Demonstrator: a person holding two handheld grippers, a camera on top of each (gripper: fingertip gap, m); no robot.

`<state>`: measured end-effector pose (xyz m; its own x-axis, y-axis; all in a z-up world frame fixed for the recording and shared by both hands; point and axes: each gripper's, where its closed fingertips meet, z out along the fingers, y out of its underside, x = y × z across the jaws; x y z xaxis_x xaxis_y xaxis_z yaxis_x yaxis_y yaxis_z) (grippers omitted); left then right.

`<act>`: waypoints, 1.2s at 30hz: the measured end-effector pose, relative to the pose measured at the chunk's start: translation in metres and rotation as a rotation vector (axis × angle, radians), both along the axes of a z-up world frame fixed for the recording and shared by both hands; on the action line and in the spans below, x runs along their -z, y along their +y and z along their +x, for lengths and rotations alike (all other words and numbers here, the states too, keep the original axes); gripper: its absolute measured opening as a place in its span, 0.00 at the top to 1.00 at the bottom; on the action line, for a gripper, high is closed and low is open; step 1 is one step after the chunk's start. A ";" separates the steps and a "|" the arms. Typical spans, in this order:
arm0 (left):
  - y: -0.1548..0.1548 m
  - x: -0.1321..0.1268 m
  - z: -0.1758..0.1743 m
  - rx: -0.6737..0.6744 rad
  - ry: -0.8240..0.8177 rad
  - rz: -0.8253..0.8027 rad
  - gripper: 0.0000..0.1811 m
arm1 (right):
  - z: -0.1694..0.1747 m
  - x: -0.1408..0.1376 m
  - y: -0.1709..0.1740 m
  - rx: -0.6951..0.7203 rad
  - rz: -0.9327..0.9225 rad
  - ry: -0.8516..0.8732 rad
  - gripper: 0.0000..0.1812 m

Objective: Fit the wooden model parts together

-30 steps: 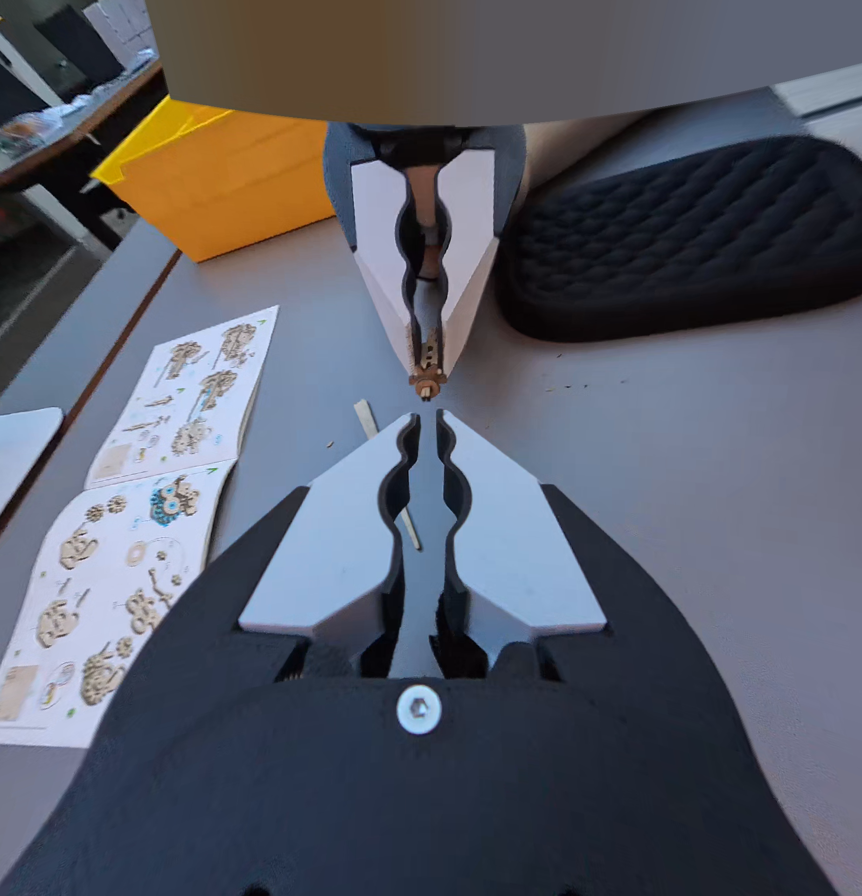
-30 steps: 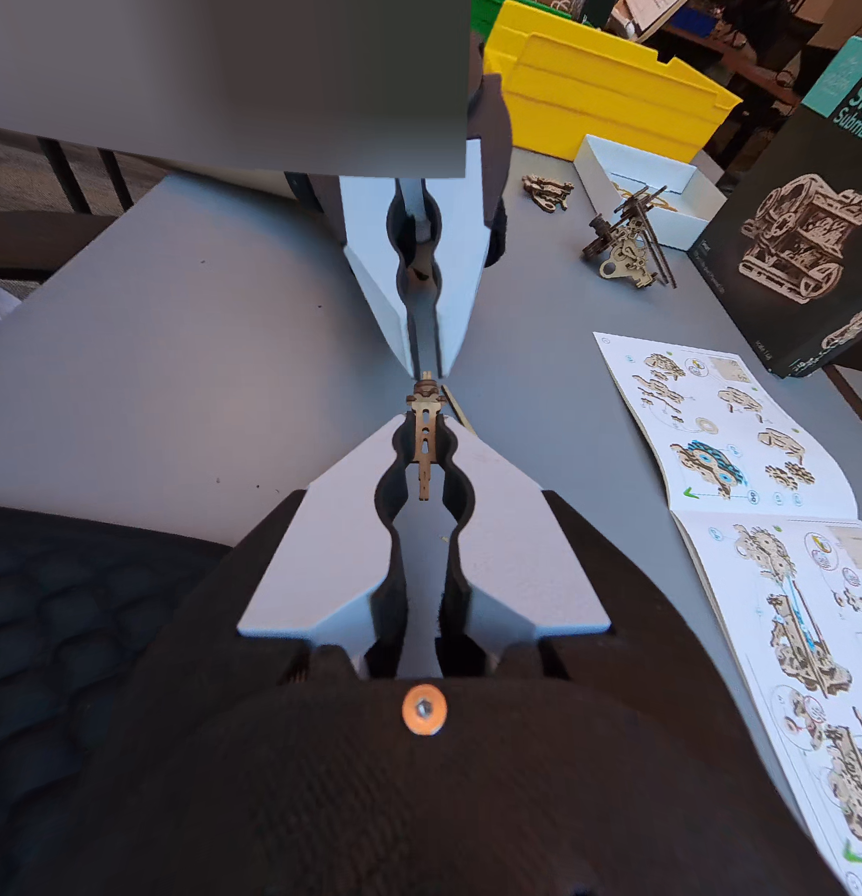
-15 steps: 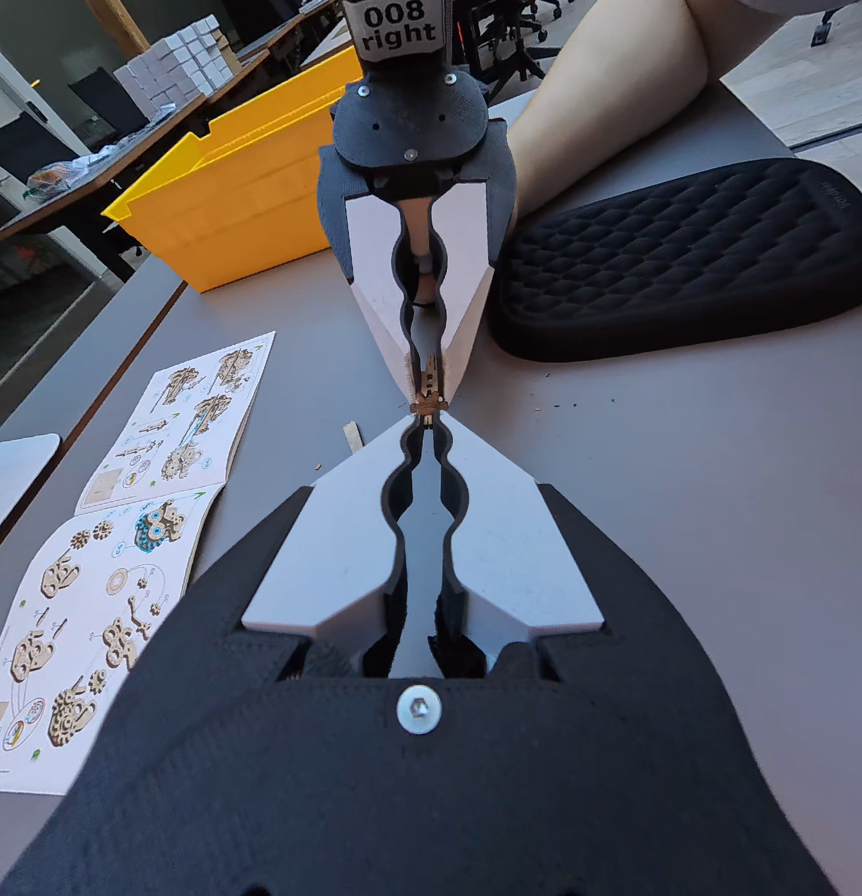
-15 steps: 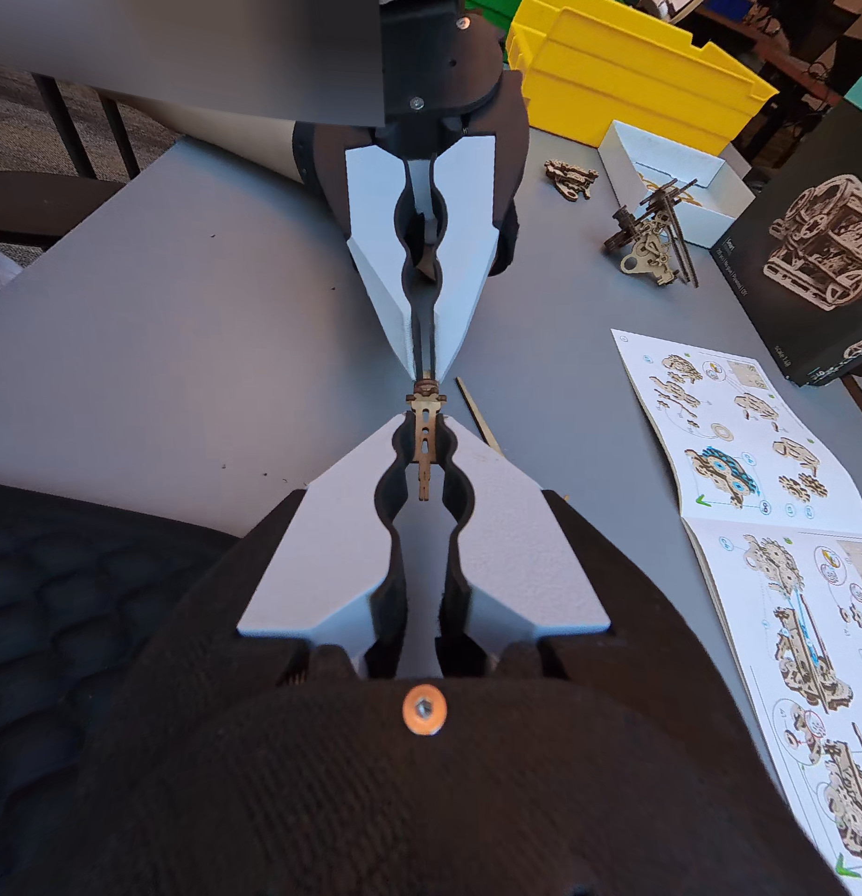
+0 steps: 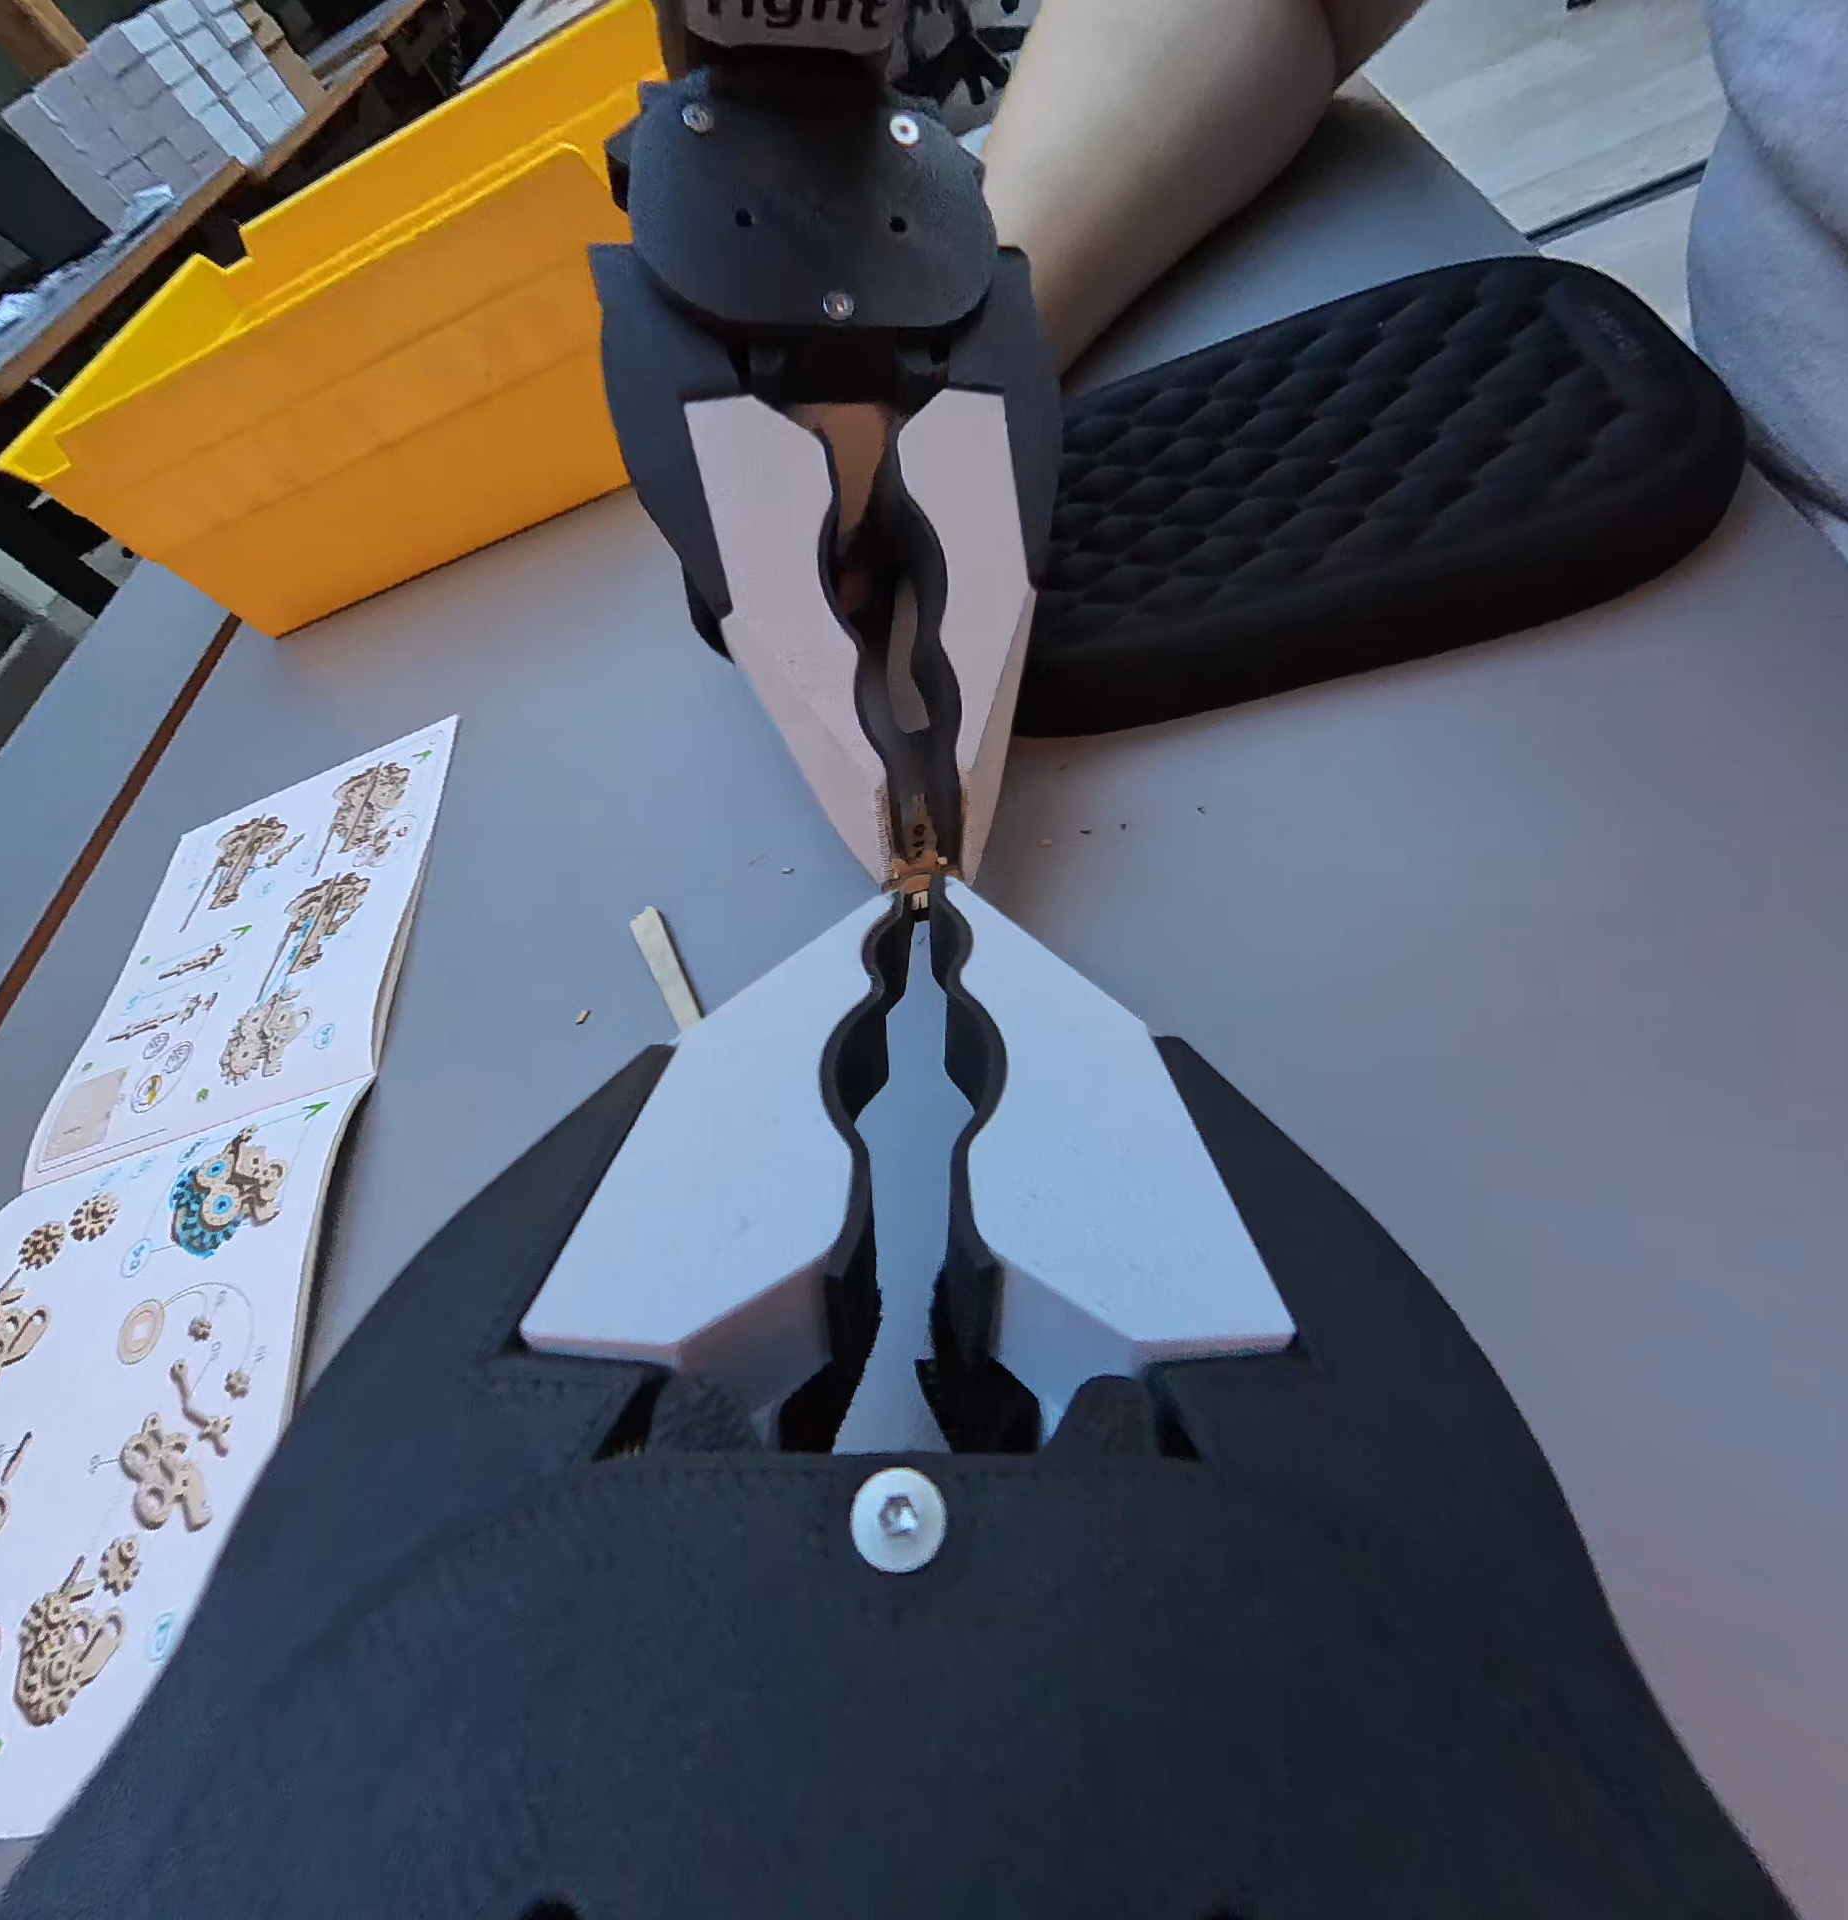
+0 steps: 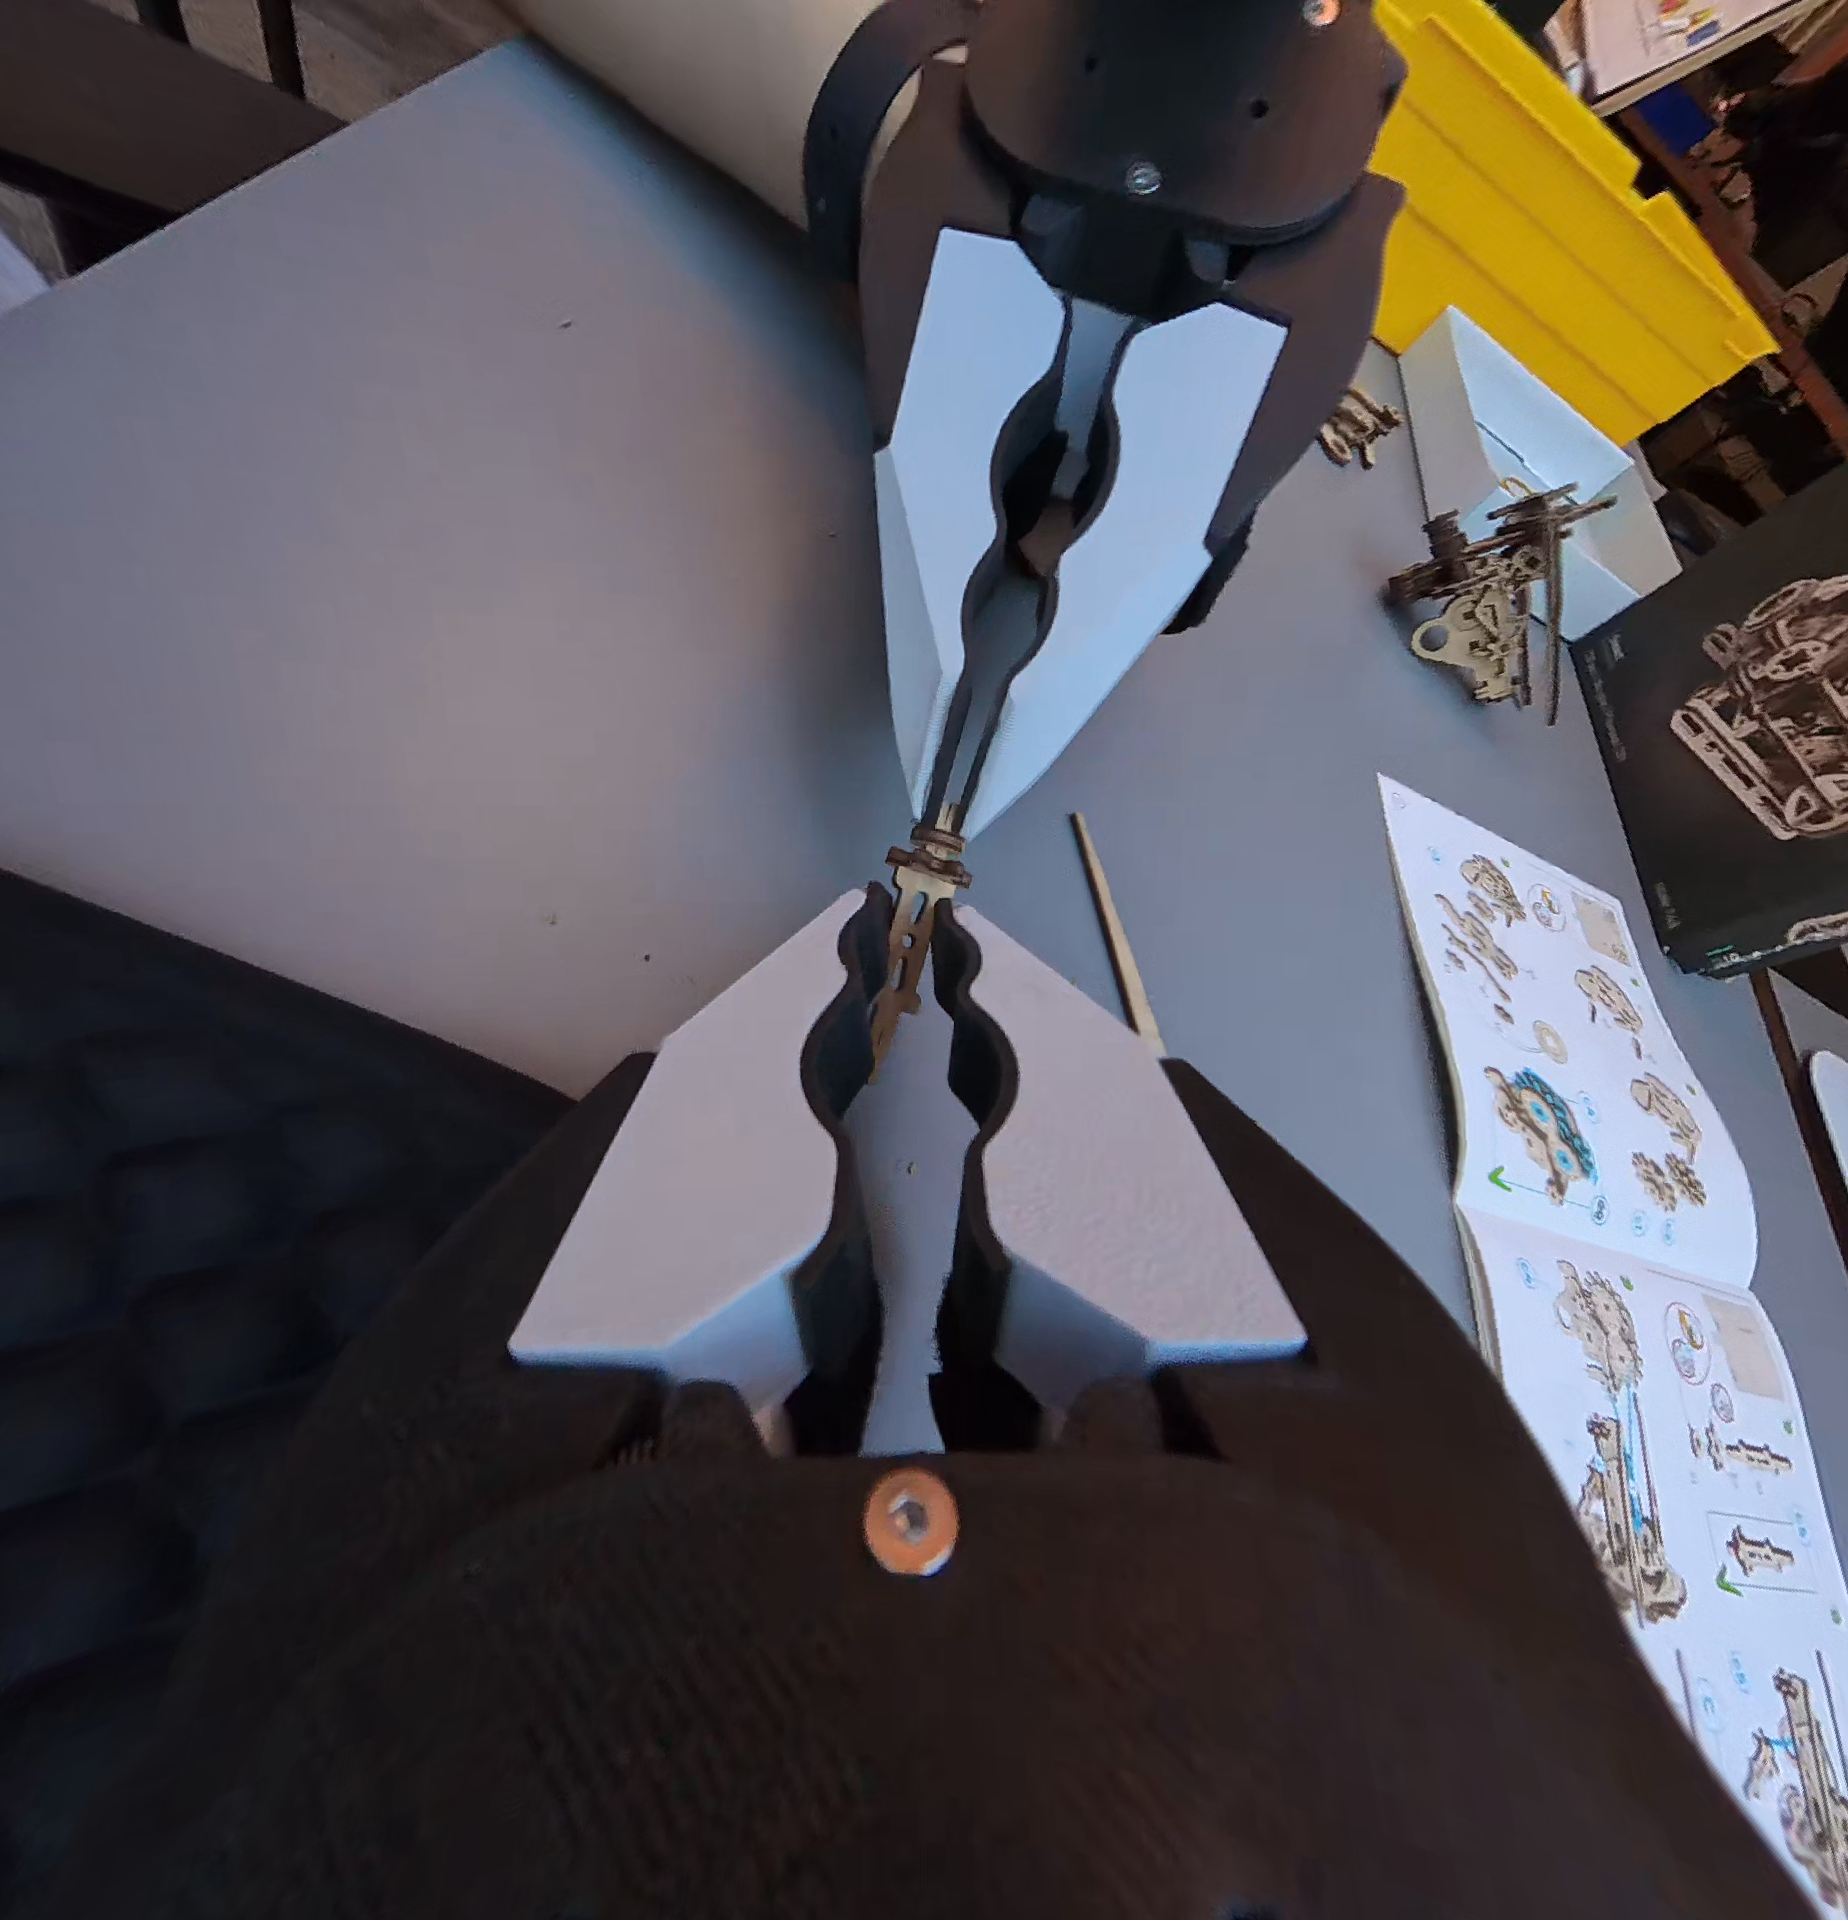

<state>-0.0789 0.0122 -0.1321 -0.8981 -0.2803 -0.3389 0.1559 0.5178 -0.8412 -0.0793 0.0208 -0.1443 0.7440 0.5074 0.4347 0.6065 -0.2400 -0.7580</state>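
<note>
Wooden part clamped in right tongs, yellow bin contents hidden

place: workshop or lab workspace | surface: plain grey worktable | storage: yellow plastic parts bins | kit: open illustrated assembly booklet, dark printed model-kit box, half-built brown wooden model | background: further cluttered benches

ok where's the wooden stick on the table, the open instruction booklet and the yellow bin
wooden stick (image 6: 1115,935): right wrist view, middle of its length, lying on the table.
instruction booklet (image 6: 1585,1049): right wrist view, upper open page.
yellow bin (image 5: 380,416): left wrist view, its front wall.
</note>
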 end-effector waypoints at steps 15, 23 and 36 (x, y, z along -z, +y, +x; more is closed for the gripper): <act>0.012 -0.036 0.012 -0.065 0.012 -0.247 1.00 | 0.019 -0.046 0.005 0.070 0.217 0.247 0.96; 0.007 -0.057 0.008 -0.050 0.014 -0.390 1.00 | 0.011 -0.070 -0.001 0.010 0.300 0.388 0.97; 0.001 -0.053 0.002 -0.028 0.017 -0.383 1.00 | 0.004 -0.066 -0.006 -0.042 0.271 0.432 0.97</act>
